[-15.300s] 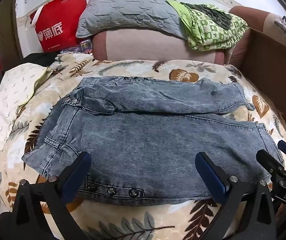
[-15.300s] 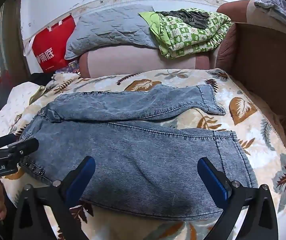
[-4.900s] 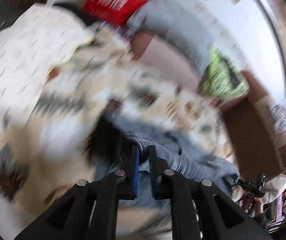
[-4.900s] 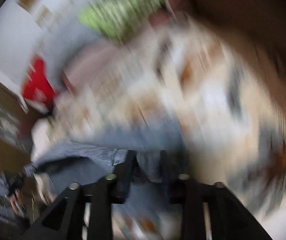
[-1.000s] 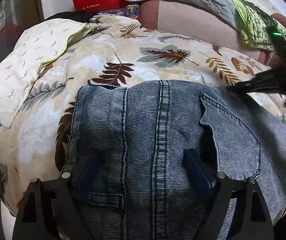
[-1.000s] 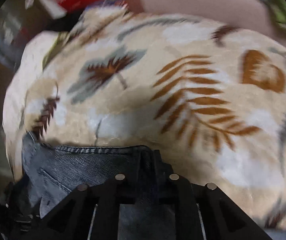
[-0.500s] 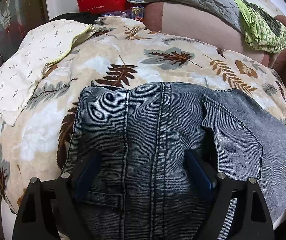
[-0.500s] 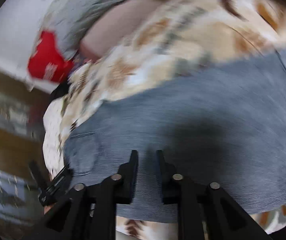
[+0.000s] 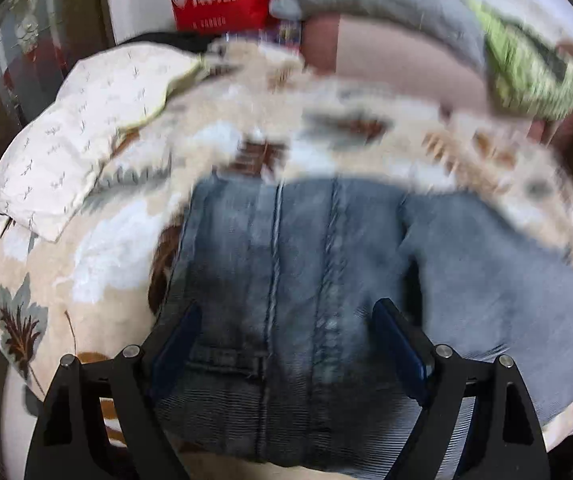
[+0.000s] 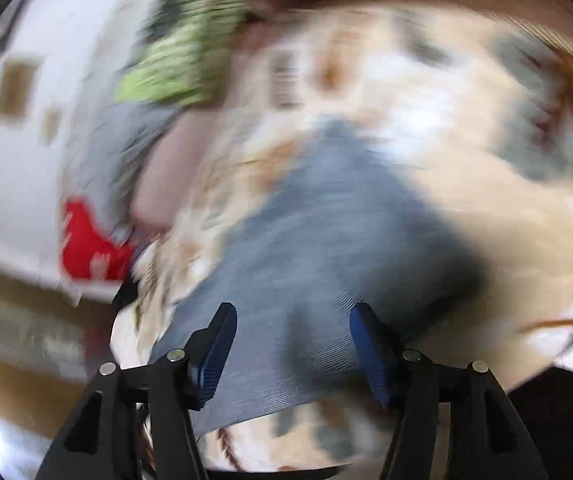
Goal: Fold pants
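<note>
The left claw (image 9: 282,336) was matte black, its two angular arms cut with triangular openings and fixed by round silver screws, and each finger carried a dark blue pad (image 9: 174,344) on its inner face. The right claw (image 10: 292,344) was built alike, black with silver screw heads and ribbed blue pads (image 10: 216,354).

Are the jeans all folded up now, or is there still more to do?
Mostly done, it looks like. The jeans lie on the leafy blanket as one short bundle, back pocket and seams facing up. Nothing is gripped: the left tongs hover open over the waist end, and the right tongs have just been opening, with nothing pinched. What's left may be another fold or some smoothing; the blur hides the edges.
</note>
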Demonstrator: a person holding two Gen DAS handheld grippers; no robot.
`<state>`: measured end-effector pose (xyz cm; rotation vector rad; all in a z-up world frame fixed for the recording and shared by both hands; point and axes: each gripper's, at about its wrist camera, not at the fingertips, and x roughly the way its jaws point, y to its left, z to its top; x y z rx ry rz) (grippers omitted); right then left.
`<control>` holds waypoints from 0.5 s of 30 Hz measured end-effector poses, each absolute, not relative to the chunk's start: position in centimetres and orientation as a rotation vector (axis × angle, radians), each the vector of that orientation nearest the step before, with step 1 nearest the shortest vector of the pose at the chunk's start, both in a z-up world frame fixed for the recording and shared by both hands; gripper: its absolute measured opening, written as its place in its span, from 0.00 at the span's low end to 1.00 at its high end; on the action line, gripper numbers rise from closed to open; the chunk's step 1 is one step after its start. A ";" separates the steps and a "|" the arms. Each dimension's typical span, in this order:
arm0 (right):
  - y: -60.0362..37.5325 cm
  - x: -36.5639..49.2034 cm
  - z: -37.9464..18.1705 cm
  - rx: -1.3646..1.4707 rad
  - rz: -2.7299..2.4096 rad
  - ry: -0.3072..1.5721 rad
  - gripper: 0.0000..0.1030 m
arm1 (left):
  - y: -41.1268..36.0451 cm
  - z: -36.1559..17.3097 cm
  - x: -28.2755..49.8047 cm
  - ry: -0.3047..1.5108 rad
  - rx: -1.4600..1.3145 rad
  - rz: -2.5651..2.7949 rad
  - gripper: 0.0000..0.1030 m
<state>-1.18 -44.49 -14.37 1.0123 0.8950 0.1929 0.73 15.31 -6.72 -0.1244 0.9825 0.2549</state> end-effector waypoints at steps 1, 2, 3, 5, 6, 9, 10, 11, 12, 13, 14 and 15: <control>-45.4 -1.3 -14.9 1.078 0.221 0.883 0.60 | 15.5 -7.6 1.0 1.006 -0.132 0.248 0.88; -45.8 -1.3 -14.9 1.115 0.229 0.867 0.60 | 15.7 -7.7 1.0 0.994 -0.141 0.244 0.89; -45.8 -1.2 -14.4 1.103 0.236 0.867 0.60 | 15.8 -7.5 1.0 0.990 -0.147 0.247 0.89; -45.8 -1.5 -12.4 1.045 0.245 0.825 0.60 | 16.0 -6.8 0.7 0.974 -0.169 0.246 0.89; -45.8 -1.6 -11.4 1.029 0.258 0.794 0.60 | 16.0 -6.5 0.5 0.960 -0.172 0.244 0.89; -46.6 -1.4 -10.5 0.991 0.197 0.768 0.68 | 16.2 -6.9 0.5 0.962 -0.164 0.241 0.89; -46.7 -1.2 -11.2 0.980 0.161 0.791 0.73 | 16.4 -7.4 0.7 0.977 -0.172 0.236 0.89; -46.9 -0.6 -12.4 0.966 0.129 0.838 0.73 | 16.5 -7.6 0.7 0.981 -0.183 0.233 0.90; -47.2 -0.1 -13.4 0.983 0.138 0.855 0.72 | 16.6 -7.5 0.7 0.971 -0.189 0.233 0.90; -47.3 -0.3 -13.0 0.998 0.139 0.829 0.72 | 16.5 -7.3 0.6 0.966 -0.189 0.230 0.90; -47.0 -0.2 -11.9 0.979 0.146 0.829 0.72 | 16.5 -7.3 0.6 0.964 -0.191 0.225 0.90; -46.7 -0.1 -11.0 0.956 0.160 0.818 0.72 | 16.6 -7.3 0.6 0.963 -0.193 0.223 0.90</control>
